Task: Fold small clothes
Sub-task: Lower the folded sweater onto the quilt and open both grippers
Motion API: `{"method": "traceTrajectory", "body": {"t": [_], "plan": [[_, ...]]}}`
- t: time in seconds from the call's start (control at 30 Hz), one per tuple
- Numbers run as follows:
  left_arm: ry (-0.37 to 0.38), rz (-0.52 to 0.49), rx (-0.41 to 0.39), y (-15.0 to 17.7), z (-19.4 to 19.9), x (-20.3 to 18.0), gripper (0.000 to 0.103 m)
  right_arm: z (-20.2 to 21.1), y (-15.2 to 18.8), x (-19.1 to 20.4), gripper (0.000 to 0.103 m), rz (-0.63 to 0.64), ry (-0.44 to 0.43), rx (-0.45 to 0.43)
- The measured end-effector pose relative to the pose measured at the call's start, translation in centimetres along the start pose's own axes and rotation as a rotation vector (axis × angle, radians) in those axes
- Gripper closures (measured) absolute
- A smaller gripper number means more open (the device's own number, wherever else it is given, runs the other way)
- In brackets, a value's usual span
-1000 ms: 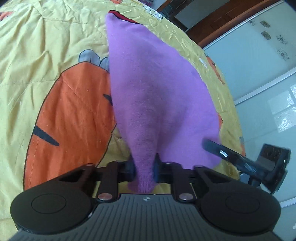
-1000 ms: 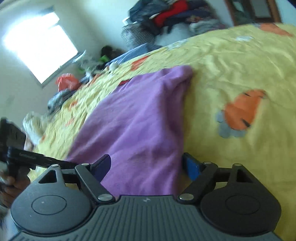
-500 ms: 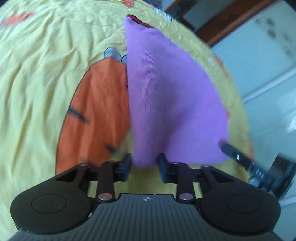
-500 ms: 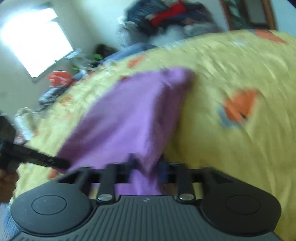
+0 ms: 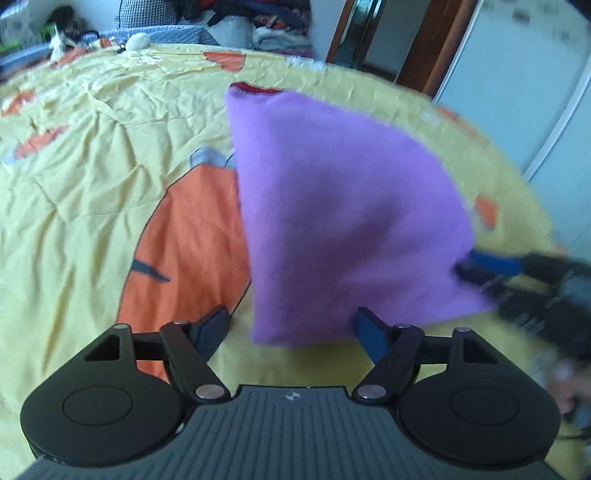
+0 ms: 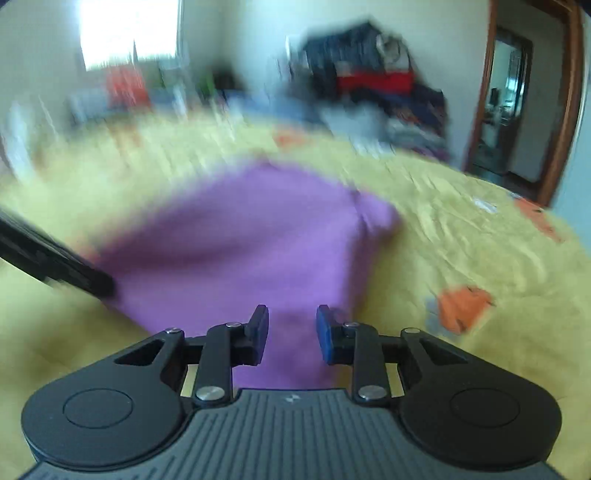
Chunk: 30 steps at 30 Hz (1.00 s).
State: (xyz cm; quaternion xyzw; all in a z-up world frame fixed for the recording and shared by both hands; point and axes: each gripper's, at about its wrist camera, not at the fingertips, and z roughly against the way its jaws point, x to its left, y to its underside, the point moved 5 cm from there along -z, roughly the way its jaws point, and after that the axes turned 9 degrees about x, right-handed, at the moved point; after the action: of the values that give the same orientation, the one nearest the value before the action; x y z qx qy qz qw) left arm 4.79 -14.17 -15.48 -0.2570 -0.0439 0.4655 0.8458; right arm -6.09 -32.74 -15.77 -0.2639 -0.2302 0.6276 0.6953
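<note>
1. Yellow bedspread [image 5: 92, 177] covers the bed and fills most of both views; it is wrinkled, with orange cartoon prints, one big orange patch [image 5: 192, 251] sitting just left of the garment in the left wrist view and a small orange print [image 6: 463, 308] off to the right in the right wrist view.
2. Purple garment [image 5: 351, 221] lies folded flat on the bedspread, near the bed edge on the wardrobe side; a thin red trim [image 5: 255, 88] shows at its far end. In the right wrist view the same garment [image 6: 240, 254] is motion-blurred, with a bunched corner at its far right.
3. Heap of dark and red clothes [image 6: 376, 81] is stacked behind the bed against the wall, blurred. Wooden door frame [image 6: 569, 110] stands to the right of it, and a pale wardrobe panel [image 5: 509, 74] fills the right of the left wrist view.
4. Left gripper [image 5: 291, 328] sits at the near end of the garment, jaws spread wide; cloth edge lies between the fingers, neither pad visibly touching it. Nothing held.
5. Right gripper [image 6: 291, 332] is at its own near edge of the garment, jaws parted with a gap, purple cloth visible between the pads but not pinched. From the left wrist view it [image 5: 491, 266] shows as a blurred dark shape with a blue pad at the garment's right corner.
6. Bright window [image 6: 129, 33] is at upper left of the right wrist view, blown out.
</note>
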Motion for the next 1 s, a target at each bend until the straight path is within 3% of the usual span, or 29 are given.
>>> {"method": "traceTrajectory", "body": {"t": [0.13, 0.3, 0.37, 0.47, 0.53, 0.57, 0.6, 0.67, 0.73, 0.8, 0.87, 1.0], "plan": [[0.068, 0.028, -0.033, 2.3, 3.2, -0.3, 0.001, 3.5, 1.9, -0.7, 0.072, -0.070, -0.051, -0.009], [-0.008, -0.053, -0.118, 5.8, 7.9, 0.4, 0.001, 11.6, 9.7, -2.8, 0.033, -0.099, -0.138, 0.011], [-0.018, -0.054, -0.103, 7.4, 10.3, 2.0, 0.001, 15.9, 13.0, -4.9, 0.032, -0.087, -0.062, 0.041], [-0.094, -0.083, -0.086, 9.3, 14.9, 4.1, 0.000, 23.7, 16.4, -7.4, 0.029, 0.020, 0.095, 0.135], [-0.116, -0.109, -0.087, 10.5, 16.6, 4.2, 0.000, 28.4, 17.1, -7.3, 0.012, 0.111, 0.169, 0.165], [-0.123, -0.112, -0.101, 10.7, 16.7, 3.8, 0.000, 30.2, 16.9, -6.8, 0.000, 0.145, 0.184, 0.109], [-0.110, -0.106, -0.121, 10.8, 16.4, 3.3, 0.000, 31.2, 16.3, -6.3, 0.000, 0.137, 0.183, 0.007], [-0.069, -0.072, -0.150, 10.6, 14.4, 2.4, 0.000, 29.9, 14.5, -4.9, 0.000, 0.033, 0.117, -0.133], [-0.057, -0.023, -0.132, 10.2, 11.4, 1.3, 0.000, 25.7, 12.6, -3.9, 0.000, -0.116, 0.051, -0.222], [-0.062, -0.020, -0.149, 9.4, 9.0, 0.0, 0.000, 19.6, 10.6, -2.8, 0.000, -0.209, 0.013, -0.198], [-0.089, -0.003, -0.135, 8.2, 7.1, -0.9, 0.000, 14.3, 8.8, -1.1, 0.000, -0.213, 0.010, -0.157], [-0.145, -0.006, -0.176, 6.4, 6.1, -2.2, 0.000, 8.8, 6.6, 1.8, 0.000, -0.155, 0.027, -0.115]]}}
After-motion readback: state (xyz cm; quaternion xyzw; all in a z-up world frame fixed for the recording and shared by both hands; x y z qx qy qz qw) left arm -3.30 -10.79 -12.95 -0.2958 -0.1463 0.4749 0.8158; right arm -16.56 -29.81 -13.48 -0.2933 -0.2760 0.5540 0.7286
